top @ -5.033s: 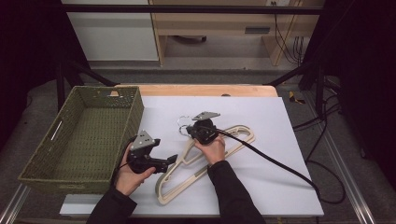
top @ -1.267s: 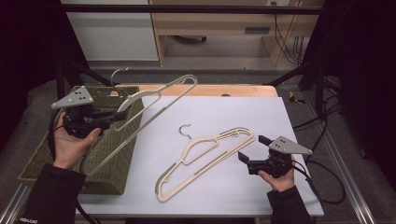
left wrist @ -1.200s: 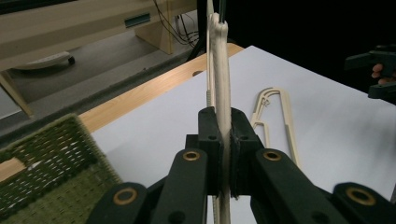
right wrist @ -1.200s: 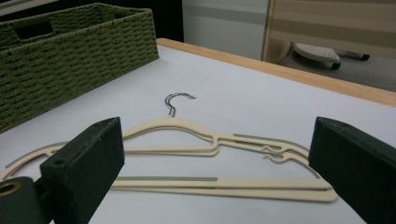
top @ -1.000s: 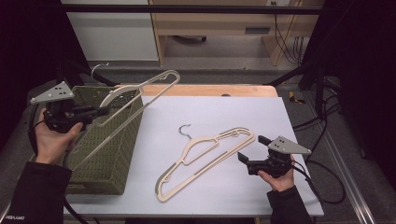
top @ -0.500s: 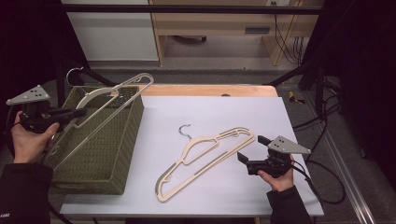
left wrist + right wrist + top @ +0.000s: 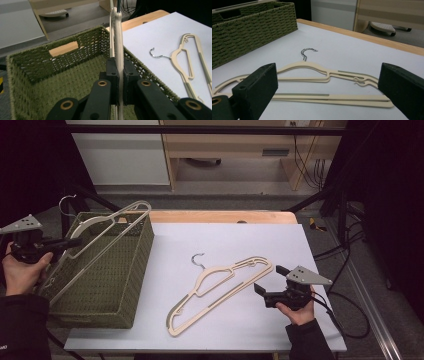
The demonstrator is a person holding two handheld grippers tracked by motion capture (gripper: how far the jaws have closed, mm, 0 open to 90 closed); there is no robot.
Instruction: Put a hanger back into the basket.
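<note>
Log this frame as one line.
left gripper: shut on hanger, over basket | right gripper: open beside table hanger

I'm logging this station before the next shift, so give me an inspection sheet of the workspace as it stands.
Surface: white tabletop with a wooden far edge.
Job's things: one cream hanger held tilted over the green woven basket; a second cream hanger lies flat on the table.
Clutter: nothing seen.
Grippers: left tongs shut on the held hanger; right tongs open, resting near the flat hanger's end.
Cables: black cable trails from the right tongs; more hang off the table's right side.
Surroundings: dark frame bars, pale cabinet and wooden furniture beyond the table.
</note>
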